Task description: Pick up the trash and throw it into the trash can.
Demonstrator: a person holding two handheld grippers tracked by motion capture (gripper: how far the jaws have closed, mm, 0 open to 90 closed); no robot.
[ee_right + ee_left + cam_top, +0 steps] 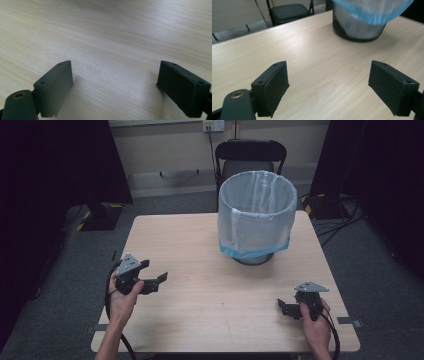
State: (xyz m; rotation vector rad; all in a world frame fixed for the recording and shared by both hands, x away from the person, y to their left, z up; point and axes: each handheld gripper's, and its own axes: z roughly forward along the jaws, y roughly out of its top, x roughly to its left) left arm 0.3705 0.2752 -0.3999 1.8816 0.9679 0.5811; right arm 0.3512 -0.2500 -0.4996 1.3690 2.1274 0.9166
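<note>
The bin (256, 217), lined with a pale bag (260, 205), stands at the far middle of the wooden table (200, 300), well apart from both grippers. Its inside cannot be made out. The left gripper (154, 272) sits near the left edge, jaws wide apart and empty; the right gripper (283, 306) sits near the front right corner, jaws likewise spread. Bare tabletop lies between them.
</note>
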